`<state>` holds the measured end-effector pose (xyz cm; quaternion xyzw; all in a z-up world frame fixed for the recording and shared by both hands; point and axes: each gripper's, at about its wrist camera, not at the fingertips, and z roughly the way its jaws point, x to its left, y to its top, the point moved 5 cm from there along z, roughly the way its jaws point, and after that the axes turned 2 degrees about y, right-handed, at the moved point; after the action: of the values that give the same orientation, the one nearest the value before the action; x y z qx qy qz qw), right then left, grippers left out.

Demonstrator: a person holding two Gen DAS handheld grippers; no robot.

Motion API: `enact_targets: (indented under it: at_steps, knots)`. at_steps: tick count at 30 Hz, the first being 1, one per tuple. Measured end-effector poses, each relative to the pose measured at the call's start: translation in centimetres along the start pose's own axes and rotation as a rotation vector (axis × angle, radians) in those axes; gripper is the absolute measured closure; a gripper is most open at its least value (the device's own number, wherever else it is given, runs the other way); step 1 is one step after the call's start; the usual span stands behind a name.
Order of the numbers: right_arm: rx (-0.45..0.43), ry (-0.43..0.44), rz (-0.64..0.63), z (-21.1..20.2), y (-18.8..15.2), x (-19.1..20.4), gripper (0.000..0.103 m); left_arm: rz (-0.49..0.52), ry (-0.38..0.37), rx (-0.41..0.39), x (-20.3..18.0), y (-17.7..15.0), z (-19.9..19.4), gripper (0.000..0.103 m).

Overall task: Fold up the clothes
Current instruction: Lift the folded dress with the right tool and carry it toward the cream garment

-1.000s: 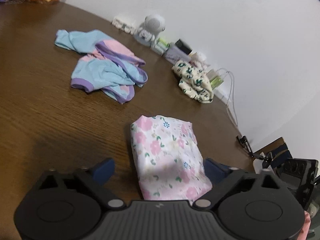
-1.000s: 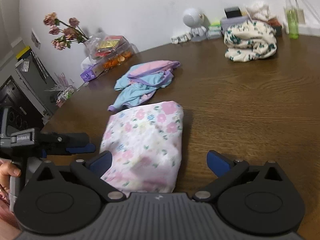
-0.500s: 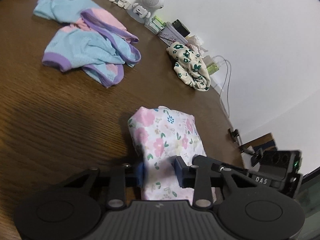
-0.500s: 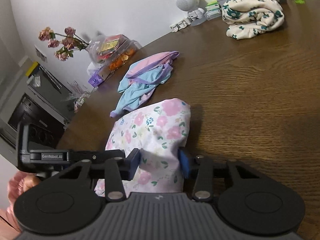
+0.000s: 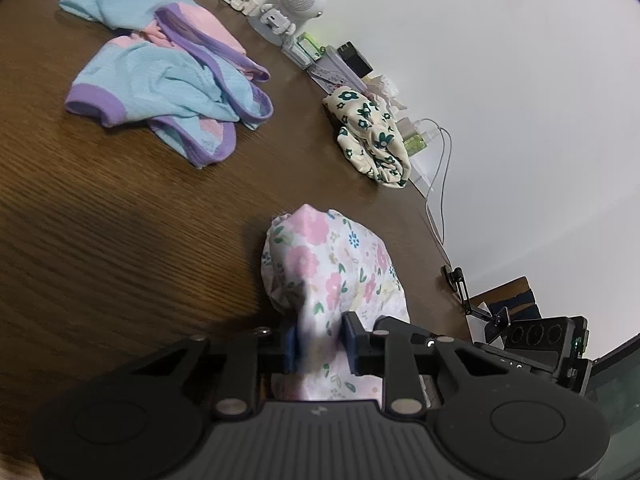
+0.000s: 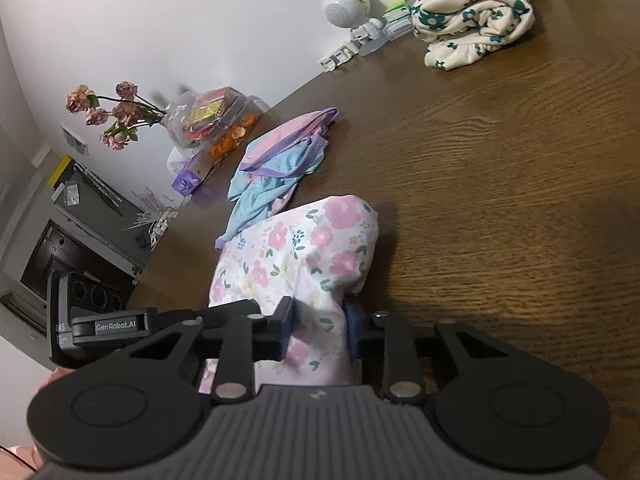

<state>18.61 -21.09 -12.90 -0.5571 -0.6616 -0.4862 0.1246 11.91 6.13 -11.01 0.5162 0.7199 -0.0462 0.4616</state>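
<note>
A brown wooden table (image 5: pixel 120 248) runs to a white wall. In the left wrist view, the left gripper (image 5: pixel 319 344) is clamped on the floral garment (image 5: pixel 336 276) at the near edge; its long axis points toward the wall.

In the right wrist view, the right gripper (image 6: pixel 320 332) pinches the same bundle (image 6: pixel 304 256). A thin bite could slip, spilling the folds.

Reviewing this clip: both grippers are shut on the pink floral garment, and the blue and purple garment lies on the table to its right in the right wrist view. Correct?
Not quite. In the right wrist view the blue and purple garment lies beyond and to the left of the pink floral garment, not to its right. The rest holds: the left gripper and right gripper are both shut on the floral garment.
</note>
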Motion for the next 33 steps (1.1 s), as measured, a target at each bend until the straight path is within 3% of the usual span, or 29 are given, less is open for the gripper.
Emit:
enact_targets:
  at_steps: [13, 24, 28, 33]
  knots:
    - [-0.057, -0.005, 0.022, -1.8, -0.1, 0.8, 0.091, 0.048, -0.034, -0.02, -2.3, 0.4, 0.2, 0.09]
    - [-0.164, -0.028, -0.027, -6.4, 3.0, 3.5, 0.092, 0.124, -0.076, -0.045, -6.6, 1.8, -0.4, 0.09]
    - [-0.204, -0.036, -0.045, -8.1, 4.4, 4.5, 0.092, 0.168, -0.101, -0.074, -9.4, 3.6, -0.8, 0.09]
    - [-0.26, -0.048, -0.072, -10.1, 8.6, 5.7, 0.092, 0.219, -0.119, -0.11, -13.1, 6.9, -0.6, 0.09]
